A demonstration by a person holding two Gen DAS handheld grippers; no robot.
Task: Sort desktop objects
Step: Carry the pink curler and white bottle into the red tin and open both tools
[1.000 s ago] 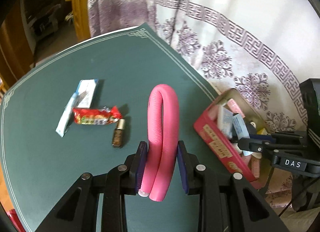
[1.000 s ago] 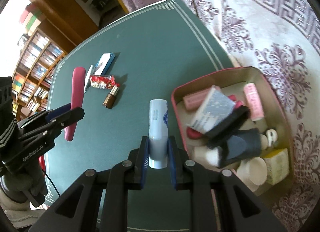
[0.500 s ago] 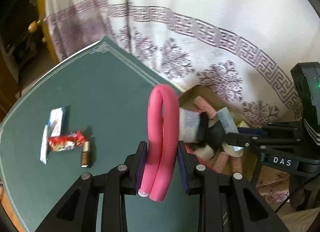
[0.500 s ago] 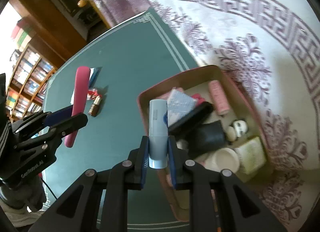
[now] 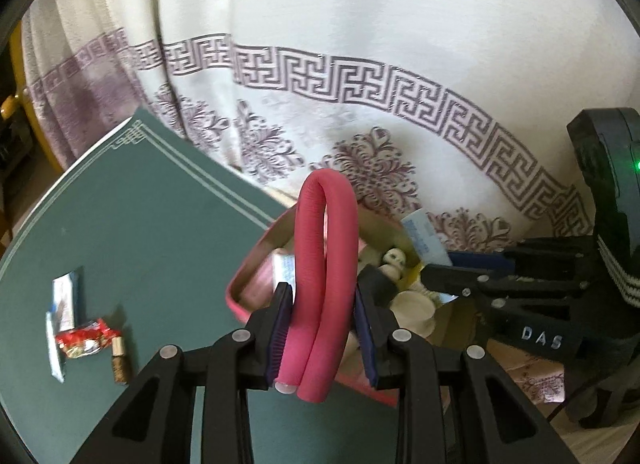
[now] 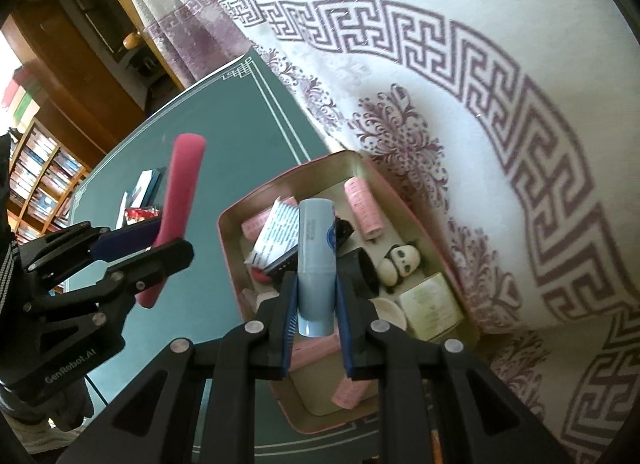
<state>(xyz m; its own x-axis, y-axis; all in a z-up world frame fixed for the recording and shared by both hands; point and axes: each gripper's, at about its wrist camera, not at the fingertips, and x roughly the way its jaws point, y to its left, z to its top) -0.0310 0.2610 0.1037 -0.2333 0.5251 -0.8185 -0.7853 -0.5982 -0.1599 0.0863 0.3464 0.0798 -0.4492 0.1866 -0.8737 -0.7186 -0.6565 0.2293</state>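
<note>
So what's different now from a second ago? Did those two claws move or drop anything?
Both claws carried their loads off the green table toward the pink tin. The right gripper now holds its pale blue tube over the tin's contents, and the left gripper brings the folded pink foam roller to its near edge. Nothing was let go. The wrappers and small brown bottle stayed put.

left gripper (image 5: 322,338): black angular plastic linkage, silver round screws at the joints, dark blue ribbed pads (image 5: 279,330). white "genrobot.ai" lettering on its side. right gripper (image 6: 316,326): same build, white "das" marking, green light on its housing.
</note>
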